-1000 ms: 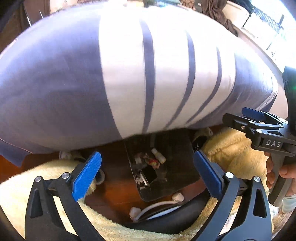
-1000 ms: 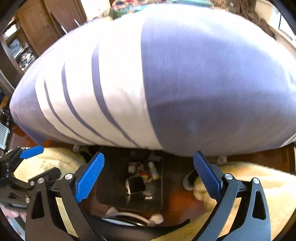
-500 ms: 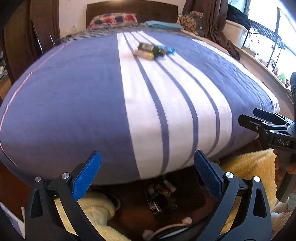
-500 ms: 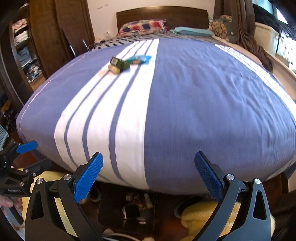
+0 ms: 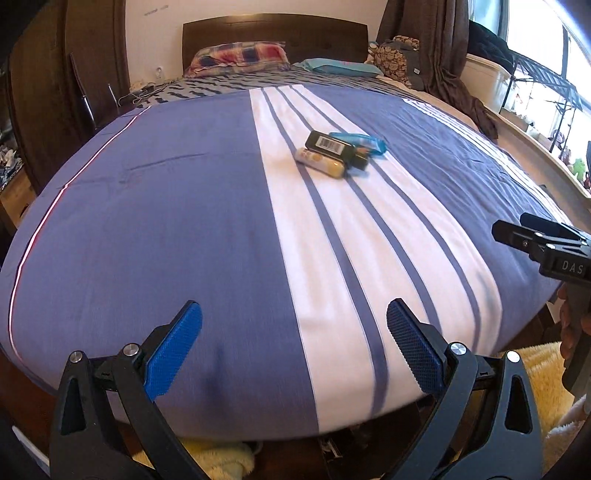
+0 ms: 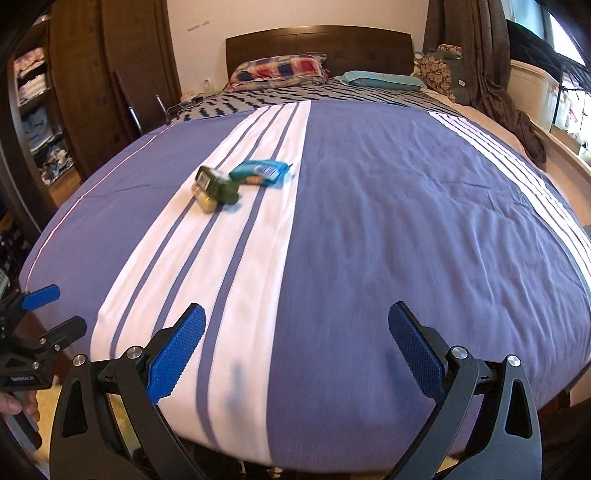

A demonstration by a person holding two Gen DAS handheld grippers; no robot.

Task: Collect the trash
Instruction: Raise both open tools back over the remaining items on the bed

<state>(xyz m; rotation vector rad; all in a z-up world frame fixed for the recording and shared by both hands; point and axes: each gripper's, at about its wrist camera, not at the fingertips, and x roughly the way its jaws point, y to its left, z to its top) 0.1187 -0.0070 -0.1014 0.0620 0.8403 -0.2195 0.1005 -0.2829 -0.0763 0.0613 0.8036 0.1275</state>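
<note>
A dark green bottle, pale yellow tube and blue wrapper lie clustered on the striped bedspread, long axes running ten to four o'clock. Left gripper and right gripper hang spread wide, empty. Pillows sit at twelve.

I see the bed ahead, stretching far to the headboard. Mid-bed lie a box, a tube touching its near side, and a wrapper just beyond to the right. Two pillows lie at the far end. A rug lies below, near right.
</note>
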